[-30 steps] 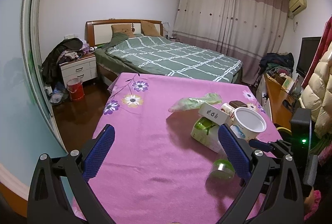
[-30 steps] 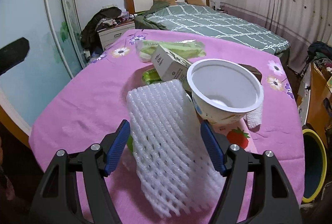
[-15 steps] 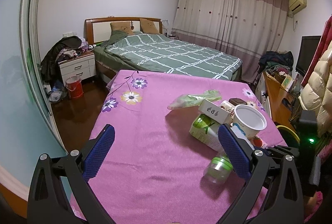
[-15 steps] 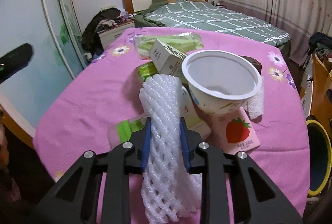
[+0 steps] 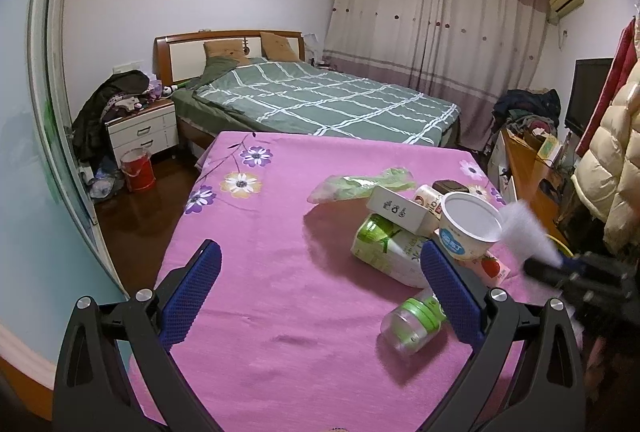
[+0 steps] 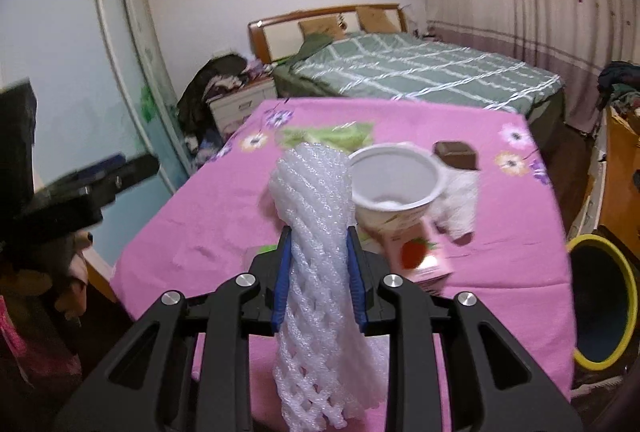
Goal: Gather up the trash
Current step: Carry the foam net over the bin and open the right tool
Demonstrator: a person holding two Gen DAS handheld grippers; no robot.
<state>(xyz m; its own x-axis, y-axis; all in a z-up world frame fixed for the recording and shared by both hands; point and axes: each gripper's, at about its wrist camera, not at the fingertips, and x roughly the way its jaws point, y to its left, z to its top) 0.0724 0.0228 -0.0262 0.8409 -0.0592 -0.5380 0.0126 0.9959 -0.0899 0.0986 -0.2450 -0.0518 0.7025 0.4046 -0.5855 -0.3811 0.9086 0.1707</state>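
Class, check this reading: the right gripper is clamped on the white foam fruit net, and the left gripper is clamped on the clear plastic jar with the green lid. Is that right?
Half of it is wrong. The right gripper is indeed clamped on the white foam fruit net. But the left gripper stands open and holds nothing; the left wrist view shows the clear plastic jar lying on its side on the pink tablecloth, beside the right-hand finger, ungripped.
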